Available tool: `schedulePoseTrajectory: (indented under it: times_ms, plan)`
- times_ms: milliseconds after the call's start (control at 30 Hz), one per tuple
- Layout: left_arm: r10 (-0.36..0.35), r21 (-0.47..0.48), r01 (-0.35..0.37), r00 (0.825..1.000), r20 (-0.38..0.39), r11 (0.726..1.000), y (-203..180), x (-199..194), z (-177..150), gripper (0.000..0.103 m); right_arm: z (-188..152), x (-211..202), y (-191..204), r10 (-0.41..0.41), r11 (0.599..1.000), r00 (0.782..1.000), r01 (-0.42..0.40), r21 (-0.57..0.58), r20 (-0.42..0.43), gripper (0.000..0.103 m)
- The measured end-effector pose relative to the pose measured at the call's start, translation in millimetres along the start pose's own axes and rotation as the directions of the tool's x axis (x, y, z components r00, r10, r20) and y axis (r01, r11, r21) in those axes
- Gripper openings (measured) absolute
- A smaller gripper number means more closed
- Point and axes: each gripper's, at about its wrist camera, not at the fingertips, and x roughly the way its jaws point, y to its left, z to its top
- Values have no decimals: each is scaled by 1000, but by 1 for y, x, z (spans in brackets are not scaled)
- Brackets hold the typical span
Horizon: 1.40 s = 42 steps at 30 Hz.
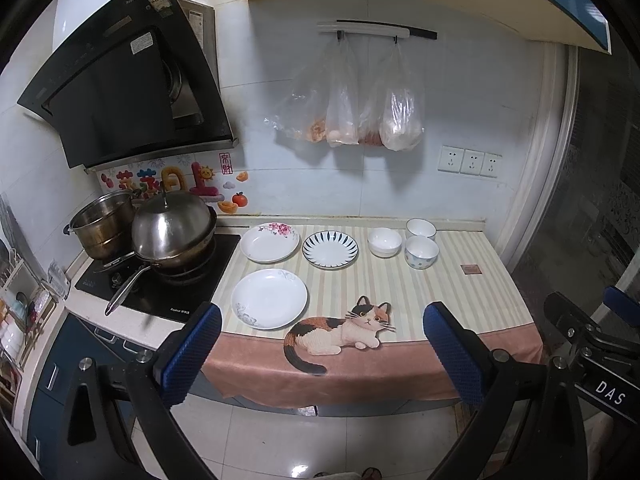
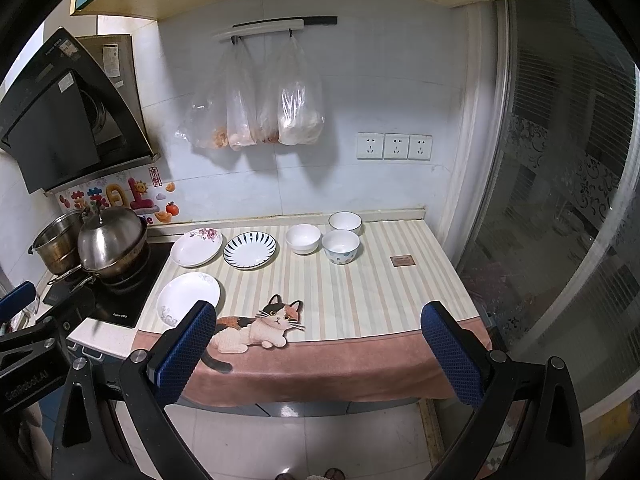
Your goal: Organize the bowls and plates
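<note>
Three plates lie on the striped cat cloth point(image 1: 460, 296): a white plate point(image 1: 269, 298) near the front, a pink-flowered plate point(image 1: 269, 241) behind it, and a blue-rayed plate point(image 1: 330, 249) beside that. Three white bowls stand to the right: a plain one point(image 1: 384, 241), a dotted one point(image 1: 421, 252) and one at the back point(image 1: 421, 228). The right wrist view shows the same plates point(image 2: 188, 298) point(image 2: 197, 247) point(image 2: 249, 249) and bowls point(image 2: 303, 238) point(image 2: 341, 246) point(image 2: 345, 222). My left gripper point(image 1: 322, 322) and right gripper point(image 2: 318, 320) are open and empty, held before the counter's front edge, clear of the dishes.
A hob point(image 1: 160, 280) with a lidded wok point(image 1: 173, 228) and a steel pot point(image 1: 102, 224) stands left of the plates, its handles pointing forward. Plastic bags point(image 1: 360, 104) hang on the wall. A small brown tag point(image 1: 470, 269) lies at the right. A glass door point(image 2: 560, 200) bounds the right side.
</note>
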Motion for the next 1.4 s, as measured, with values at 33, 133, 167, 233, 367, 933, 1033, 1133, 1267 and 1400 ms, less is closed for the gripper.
schedulePoseTrajectory:
  times_ms: [33, 133, 167, 233, 367, 933, 1033, 1133, 1267, 1400]
  plan:
    - [0, 1, 0, 1000, 0, 1000, 0, 0, 0, 103, 0, 1, 1, 0, 1000, 1000, 0, -1, -1, 103]
    - [1, 0, -1, 1000, 1, 1000, -1, 0, 0, 103, 1, 1, 0, 0, 1000, 1000, 0, 0, -2, 103]
    - [2, 0, -2, 1000, 1, 1000, -1, 0, 0, 103, 1, 1, 0, -1, 1000, 1000, 1, 0, -2, 103]
    - [1, -1, -1, 1000, 0, 1000, -3, 0, 0, 103, 0, 1, 1, 0, 1000, 1000, 0, 0, -2, 103]
    - [2, 1, -2, 1000, 1, 1000, -3, 0, -1, 103, 0, 1, 1, -2, 1000, 1000, 2, 1, -1, 103]
    - [2, -1, -2, 1000, 0, 1000, -3, 1, -1, 103, 1, 4, 0, -3, 1000, 1000, 3, 0, -2, 103]
    - [1, -2, -1, 1000, -1, 1000, -2, 1, -1, 103, 1, 4, 0, -3, 1000, 1000, 3, -1, -3, 103]
    - [1, -2, -1, 1000, -1, 1000, -2, 1, -1, 103, 1, 5, 0, -3, 1000, 1000, 3, -2, -3, 103]
    - [1, -3, -1, 1000, -1, 1000, -2, 1, -1, 103, 2, 5, 1, -3, 1000, 1000, 3, -1, -4, 103]
    - [2, -3, -2, 1000, -2, 1000, -2, 2, 0, 103, 2, 5, 1, -1, 1000, 1000, 1, -2, -4, 103]
